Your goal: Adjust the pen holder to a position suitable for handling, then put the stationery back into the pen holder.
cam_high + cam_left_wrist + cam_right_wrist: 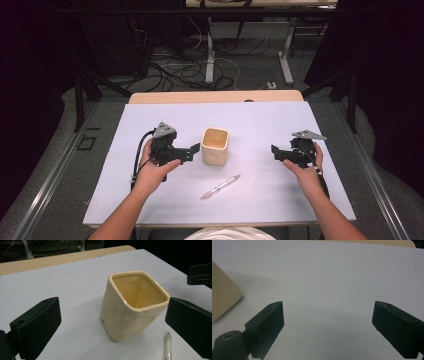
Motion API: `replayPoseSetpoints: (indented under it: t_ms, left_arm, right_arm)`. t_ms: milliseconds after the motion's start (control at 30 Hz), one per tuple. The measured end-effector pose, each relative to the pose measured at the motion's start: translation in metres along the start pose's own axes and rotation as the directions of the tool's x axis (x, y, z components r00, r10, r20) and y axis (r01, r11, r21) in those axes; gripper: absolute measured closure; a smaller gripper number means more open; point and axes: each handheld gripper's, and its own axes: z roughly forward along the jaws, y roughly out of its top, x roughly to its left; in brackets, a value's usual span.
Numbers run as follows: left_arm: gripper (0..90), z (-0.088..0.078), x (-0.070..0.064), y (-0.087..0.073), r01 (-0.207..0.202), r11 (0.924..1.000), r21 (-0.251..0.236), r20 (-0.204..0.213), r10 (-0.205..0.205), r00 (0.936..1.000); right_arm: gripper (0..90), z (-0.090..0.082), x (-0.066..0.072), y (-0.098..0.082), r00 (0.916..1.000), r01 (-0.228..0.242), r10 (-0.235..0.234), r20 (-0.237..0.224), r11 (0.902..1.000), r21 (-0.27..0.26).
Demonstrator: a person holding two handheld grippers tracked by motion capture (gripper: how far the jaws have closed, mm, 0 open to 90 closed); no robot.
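My left fingers [112,322] stand wide, the upright cup [132,305] just beyond them on the table [62,282], mouth up. My right fingers [328,322] gape wide over bare table. The pen [168,347] is cut off.

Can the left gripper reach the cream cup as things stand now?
Probably yes. The left gripper is open, its jaws wide on either side of the cream cup, which stands upright with nothing in front of it. The pen lies off to the side.
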Motion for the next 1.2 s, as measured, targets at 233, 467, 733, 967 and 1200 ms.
replayPoseSetpoints:
  t_ms: [233, 467, 733, 967, 1200]
  left_arm:
    - [0.8, 0.001, -0.003, -0.010, -0.002, 0.9999, -0.012, 0.001, 0.002, 1.0000]
    - [2.9, 0.004, -0.008, -0.016, -0.016, 0.9998, -0.009, -0.003, 0.016, 0.9999]
    - [7.0, 0.010, -0.021, -0.021, -0.047, 0.9988, 0.016, 0.029, 0.046, 0.9985]
    - [15.7, 0.015, -0.033, -0.026, -0.069, 0.9972, 0.030, 0.058, 0.067, 0.9960]
    - [17.6, 0.019, -0.042, -0.031, -0.104, 0.9932, 0.053, 0.077, 0.100, 0.9920]
  right_arm:
    - [10.0, 0.000, 0.000, 0.000, 1.0000, 0.001, -0.001, -0.002, 1.0000, -0.001]
    - [10.0, -0.001, 0.000, 0.001, 1.0000, 0.003, -0.003, -0.005, 1.0000, -0.004]
    - [10.0, 0.001, 0.000, 0.001, 0.9999, 0.012, -0.012, -0.005, 0.9999, -0.003]
    - [10.0, -0.001, 0.000, 0.001, 1.0000, 0.005, -0.005, -0.008, 1.0000, -0.008]
    - [10.0, -0.001, 0.000, 0.001, 0.9999, 0.007, -0.007, -0.010, 0.9999, -0.013]
